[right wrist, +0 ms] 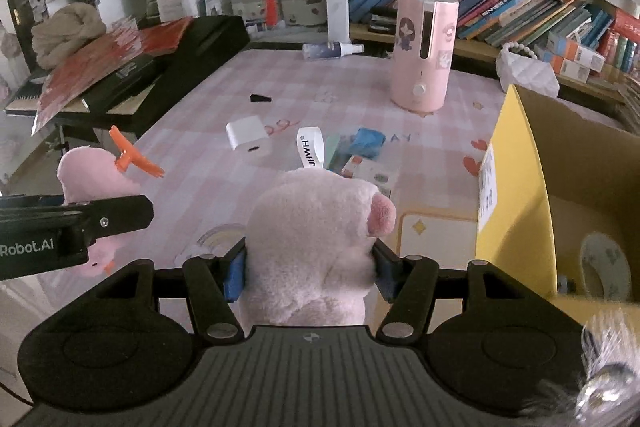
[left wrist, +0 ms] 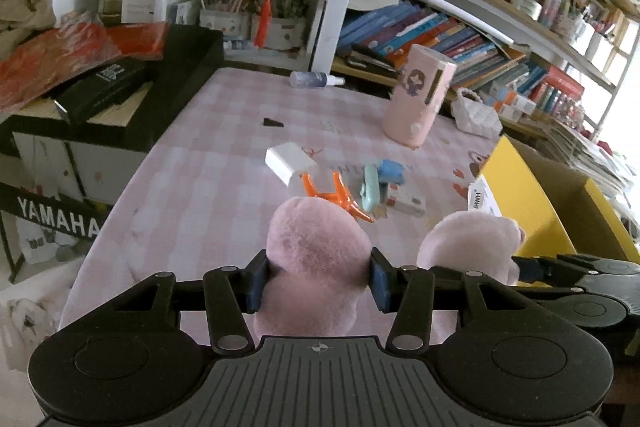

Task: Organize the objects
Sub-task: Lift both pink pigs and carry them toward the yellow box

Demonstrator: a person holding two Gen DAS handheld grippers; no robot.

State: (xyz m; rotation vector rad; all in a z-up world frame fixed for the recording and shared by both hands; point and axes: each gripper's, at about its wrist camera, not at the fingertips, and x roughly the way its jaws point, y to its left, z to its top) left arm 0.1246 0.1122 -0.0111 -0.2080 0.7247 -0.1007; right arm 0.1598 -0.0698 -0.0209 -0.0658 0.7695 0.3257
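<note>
Both claws, left claw (left wrist: 316,281) and right claw (right wrist: 310,269), grip a pink plush toy (right wrist: 316,239) beside the yellow box (right wrist: 516,195).

A home study: crammed bookshelves (left wrist: 460,39), pen holders (right wrist: 256,7) and a checked tablecloth (left wrist: 224,147).

Plush toy (right wrist: 316,239) showing pale pink w/ darker pink snout; its white tag (right wrist: 310,147) carrying black letters. Orange antler piece (left wrist: 340,197) sticking out bright vs the pink. Left tongs (left wrist: 318,281) & right tongs (right wrist: 310,269) both showing black frames w/ blue pads. Tabletop (left wrist: 224,155) wearing pink-and-white check cloth w/ small cartoon prints. Humidifier (right wrist: 424,53) showing pink w/ cartoon girl sticker & white knob. Cardboard box (right wrist: 516,187) showing yellow outside, brown inside. White block (right wrist: 248,137), blue pack (right wrist: 370,141), mint-green item (left wrist: 370,187) lying on the check. Keyboard case (left wrist: 56,221) showing black w/ white lettering
</note>
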